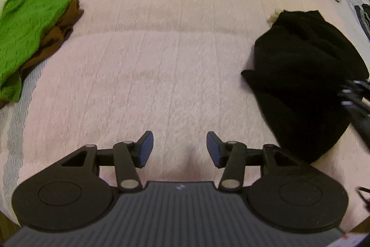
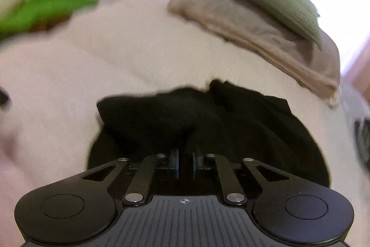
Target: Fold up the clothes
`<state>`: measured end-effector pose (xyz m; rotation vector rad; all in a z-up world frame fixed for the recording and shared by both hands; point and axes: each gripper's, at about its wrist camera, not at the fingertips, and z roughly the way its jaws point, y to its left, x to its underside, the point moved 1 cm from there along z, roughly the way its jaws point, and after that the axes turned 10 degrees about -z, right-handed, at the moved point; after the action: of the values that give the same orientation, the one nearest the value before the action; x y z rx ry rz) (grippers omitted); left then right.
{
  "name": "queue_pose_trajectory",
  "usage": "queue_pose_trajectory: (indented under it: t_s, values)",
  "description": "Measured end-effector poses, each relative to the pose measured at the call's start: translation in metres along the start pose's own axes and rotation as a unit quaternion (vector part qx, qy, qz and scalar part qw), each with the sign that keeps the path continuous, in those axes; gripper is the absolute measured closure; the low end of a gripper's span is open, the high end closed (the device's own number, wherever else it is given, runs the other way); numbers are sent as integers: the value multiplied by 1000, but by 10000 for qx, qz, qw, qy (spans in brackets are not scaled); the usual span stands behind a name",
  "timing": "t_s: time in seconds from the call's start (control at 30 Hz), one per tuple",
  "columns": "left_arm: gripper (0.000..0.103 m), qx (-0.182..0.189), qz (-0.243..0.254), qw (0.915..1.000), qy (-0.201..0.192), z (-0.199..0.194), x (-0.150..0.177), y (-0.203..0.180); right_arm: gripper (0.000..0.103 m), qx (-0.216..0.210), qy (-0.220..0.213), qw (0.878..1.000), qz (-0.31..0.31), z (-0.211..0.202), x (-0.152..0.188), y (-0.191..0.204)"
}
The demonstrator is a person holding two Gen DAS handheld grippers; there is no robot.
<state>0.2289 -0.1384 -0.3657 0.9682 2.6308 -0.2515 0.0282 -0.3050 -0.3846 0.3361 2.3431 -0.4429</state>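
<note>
Black garment (image 2: 208, 122) lies bunched in a heap on the pink blanket (image 1: 161, 50), on the right side of the bed, with no flat edge or corner visible. The right gripper (image 2: 185, 164) has its 2 blue pads drawn close together on a raised ridge of this dark cloth, so it seems to pinch a fold of it. How many layers are between the pads I cannot tell, because the fabric is very dark and the right wrist view is blurred. The left gripper (image 1: 180, 148) hangs above the bare blanket with its fingers spread wide, holding nothing, well apart from the heap.

From here I see 3 risks. First, the pinch may catch several layers at once, so lifting would bring up a lump and not a single edge, and the garment would stay crumpled. Second, if the pinch is shallow, the cloth may slip out when it is pulled. Third, with only 1 side held, the rest may drag and twist over the fuzzy blanket; the left gripper probably needs to take a second point.

The green garment (image 1: 34, 22), with brown cloth (image 1: 55, 38) under it, lies far left, and the beige cloth (image 2: 254, 38) is at the far side, so both are clear of the pull.
</note>
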Motion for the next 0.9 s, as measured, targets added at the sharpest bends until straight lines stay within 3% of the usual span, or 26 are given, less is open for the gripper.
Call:
queue_pose_trajectory:
  t_s: [0.07,0.1,0.2,0.33,0.4,0.43,0.5,0.53,0.57,0.6,0.67,0.73,0.83,0.9]
  values:
    - [62,20,129,9998,-138,-4,-1,-13,97,-12,-406,9951,898,-38,15,-40]
    - [62,55,225,9995,-221,-7,-1,-20,97,-25,-666,9853,1575,-62,29,-70]
    - [62,132,609,9971,-428,-13,-7,-53,97,143,-1128,9417,3167,-132,83,-155]
    - [63,462,1188,9900,-608,-16,-20,-114,97,975,-1366,8840,4362,-219,171,-261]
    - [63,662,1524,9837,-691,-12,-26,-152,97,1450,-1144,8582,4789,-243,220,-303]
    - [62,764,1721,9792,-753,-9,-29,-173,95,1576,-781,8487,4988,-248,250,-327]
    - [62,929,2129,9689,-847,1,-37,-214,83,1953,142,8298,5225,-249,291,-356]
    - [62,1045,2329,9626,-912,6,-41,-232,69,2102,483,8151,5377,-251,311,-366]
    - [62,1193,2590,9531,-1010,12,-45,-254,55,2171,606,8044,5497,-255,326,-374]
    - [60,1324,2887,9419,-1091,18,-48,-274,52,2203,556,7981,5580,-261,338,-381]
    - [60,1619,3580,9118,-1195,34,-54,-315,46,2132,527,7995,5590,-266,353,-393]
    - [57,1968,4152,8810,-1131,50,-58,-351,43,2061,664,8120,5421,-263,361,-399]
    - [45,2324,4583,8533,-878,65,-64,-387,40,1583,922,8439,5043,-243,366,-400]
    - [32,2751,4499,8475,-596,71,-71,-401,38,1105,1006,8666,4761,-230,366,-396]
